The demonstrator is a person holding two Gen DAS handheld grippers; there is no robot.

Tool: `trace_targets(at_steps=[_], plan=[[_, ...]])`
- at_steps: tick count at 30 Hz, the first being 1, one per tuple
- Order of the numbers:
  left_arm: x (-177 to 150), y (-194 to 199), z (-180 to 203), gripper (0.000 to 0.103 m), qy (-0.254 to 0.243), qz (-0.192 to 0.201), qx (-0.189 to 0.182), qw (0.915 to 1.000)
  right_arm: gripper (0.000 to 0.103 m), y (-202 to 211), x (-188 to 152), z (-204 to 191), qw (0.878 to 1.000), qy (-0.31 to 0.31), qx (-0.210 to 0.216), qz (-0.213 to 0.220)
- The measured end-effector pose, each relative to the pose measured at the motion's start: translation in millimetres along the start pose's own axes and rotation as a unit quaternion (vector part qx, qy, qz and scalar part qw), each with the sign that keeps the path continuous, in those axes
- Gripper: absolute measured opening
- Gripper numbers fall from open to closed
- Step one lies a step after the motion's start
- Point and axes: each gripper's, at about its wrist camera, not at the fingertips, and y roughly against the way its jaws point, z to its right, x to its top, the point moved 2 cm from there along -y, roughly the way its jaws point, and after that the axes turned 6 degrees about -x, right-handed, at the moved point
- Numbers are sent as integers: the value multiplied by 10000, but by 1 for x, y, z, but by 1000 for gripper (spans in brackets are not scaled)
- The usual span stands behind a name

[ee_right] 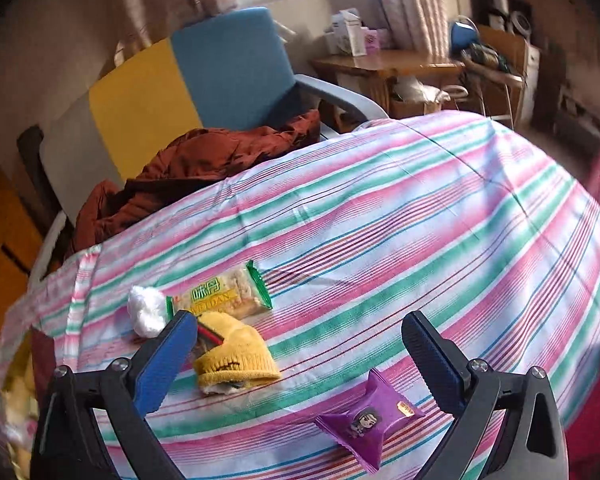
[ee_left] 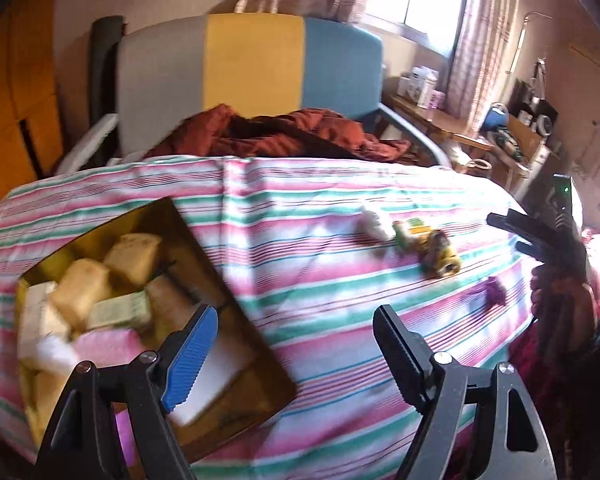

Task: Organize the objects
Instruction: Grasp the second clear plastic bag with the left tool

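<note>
At the bottom of the right-wrist frame, the right claw hangs spread wide and empty above a purple snack packet lying flat on the striped counter. A clean pick likely means dropping lower, centring the packet and pinching across its puffed middle, since the thin sealed edges could slip. Left of centre lie a yellow knit sock, a green-trimmed biscuit pack and a white wad, bunched close and touching. In the left-wrist frame, the left claw, also wide and empty, hovers by the full cardboard box at lower left, seemingly the destination. Beyond, a rust-coloured jacket drapes a chair.
</note>
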Motion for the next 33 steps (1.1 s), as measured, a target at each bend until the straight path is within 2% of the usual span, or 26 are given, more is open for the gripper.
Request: trace_targets(at_steps=[6, 16, 21, 24, 27, 29, 31, 33], plan=[[27, -48, 24, 82, 236, -383, -503, 9977, 103, 6, 3, 7, 9994, -289, 200, 34], [61, -140, 48, 80, 442, -1103, -627, 9909, 103, 9, 7, 18, 9956, -704, 613, 42], [80, -177, 53, 80, 791, -1109, -966, 9860, 103, 7, 7, 16, 9941, -737, 796, -44], [93, -198, 55, 79, 840, -1064, -888, 9868, 103, 5, 6, 14, 9936, -700, 880, -89], [99, -222, 55, 72, 914, -1168, -817, 9856, 103, 5, 5, 12, 9931, -685, 942, -107], [101, -236, 56, 57, 885, -1205, -691, 9863, 103, 5, 6, 13, 9928, -703, 963, -114], [100, -252, 56, 47, 837, -1348, -565, 9857, 103, 3, 6, 14, 9926, -721, 970, -136], [94, -267, 56, 45, 808, -1565, -546, 9829, 103, 2, 5, 15, 9926, -710, 968, -157]])
